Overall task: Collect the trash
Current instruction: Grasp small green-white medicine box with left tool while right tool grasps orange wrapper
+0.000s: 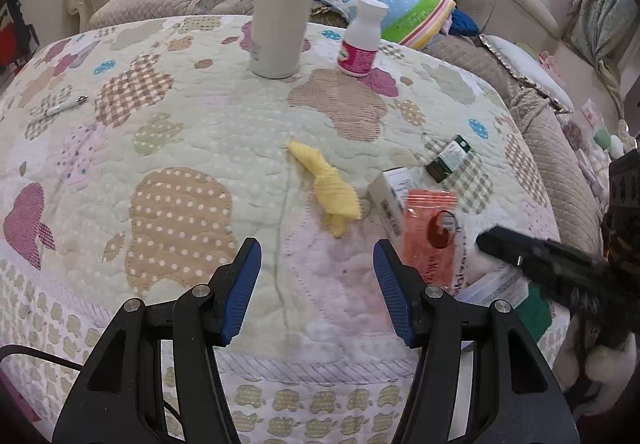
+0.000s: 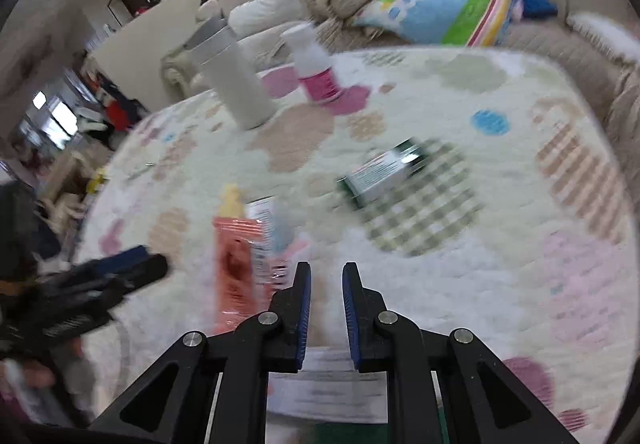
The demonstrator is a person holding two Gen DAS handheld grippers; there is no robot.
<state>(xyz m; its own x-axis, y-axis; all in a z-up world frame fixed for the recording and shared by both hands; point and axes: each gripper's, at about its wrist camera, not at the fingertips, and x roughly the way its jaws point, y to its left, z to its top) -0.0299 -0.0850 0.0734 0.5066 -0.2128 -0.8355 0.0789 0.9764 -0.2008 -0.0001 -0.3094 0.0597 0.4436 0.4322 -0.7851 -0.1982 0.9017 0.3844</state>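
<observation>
Quilted in pastel apple shapes, the bench cover (image 1: 192, 148) fills both views, with sofas behind. We see the trash gathered on its right side: an orange packet (image 1: 430, 240) lying on a white box (image 1: 390, 200), a small green box (image 1: 448, 158) just beyond them, and a twisted yellow wrapper (image 1: 330, 190) a little to their left. A white flask (image 1: 280, 8) and a pink-labelled bottle (image 1: 360, 42) stand upright at the far edge. Our left gripper (image 1: 318, 292) hangs with its jaws well apart and nothing between them; the yellow wrapper lies just ahead of it, its long axis running away and to the left. Our right gripper (image 2: 326, 308) has its jaws narrowly apart and holds nothing we can make out; the orange packet (image 2: 236, 264) lies lengthwise just left of its fingers. We judge the right gripper nearer the packet, the left nearer the wrapper.
</observation>
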